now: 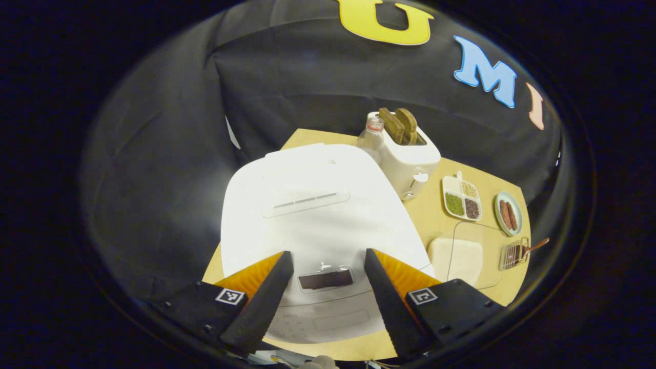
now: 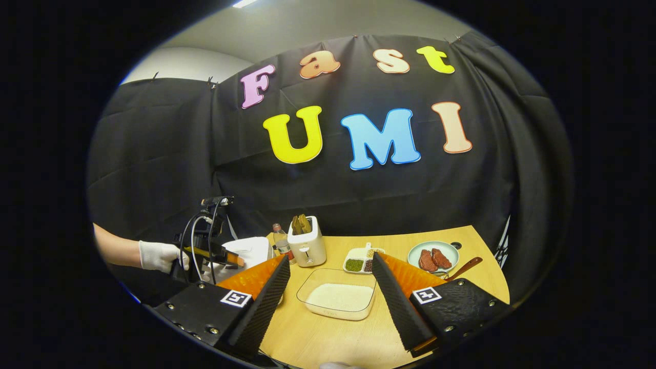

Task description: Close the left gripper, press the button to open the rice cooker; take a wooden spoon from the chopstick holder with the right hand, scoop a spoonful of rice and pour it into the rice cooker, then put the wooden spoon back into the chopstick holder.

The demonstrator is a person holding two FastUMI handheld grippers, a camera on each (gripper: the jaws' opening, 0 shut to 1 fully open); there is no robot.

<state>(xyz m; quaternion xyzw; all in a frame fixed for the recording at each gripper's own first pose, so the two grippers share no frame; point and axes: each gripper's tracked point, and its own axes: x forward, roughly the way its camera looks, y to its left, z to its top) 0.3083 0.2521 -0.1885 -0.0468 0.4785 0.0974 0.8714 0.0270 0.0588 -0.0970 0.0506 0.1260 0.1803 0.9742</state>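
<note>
The left gripper (image 1: 328, 287) hangs over the front of the rice cooker (image 1: 312, 215), its fingers spread wide apart and grasping nothing, with the dark panel (image 1: 326, 280) on the closed lid framed between them. The task wants those fingers brought together before pressing, so a push made like this would likely straddle the button and miss it, or land on the lid and shove the cooker across the wooden table (image 1: 435, 225). The right gripper (image 2: 330, 300) is likewise spread and empty, held back over the near table edge facing the clear dish of rice (image 2: 338, 300). The wooden spoon (image 2: 464, 267) lies in the wire holder (image 1: 513, 253) at the far right, beside the plate of meat (image 2: 433, 256). A toaster (image 1: 407, 154) and bottle (image 1: 373, 134) stand close behind the cooker and may crowd the lid as it swings up; the divided dish of grains (image 1: 463, 199) sits between toaster and plate.
</note>
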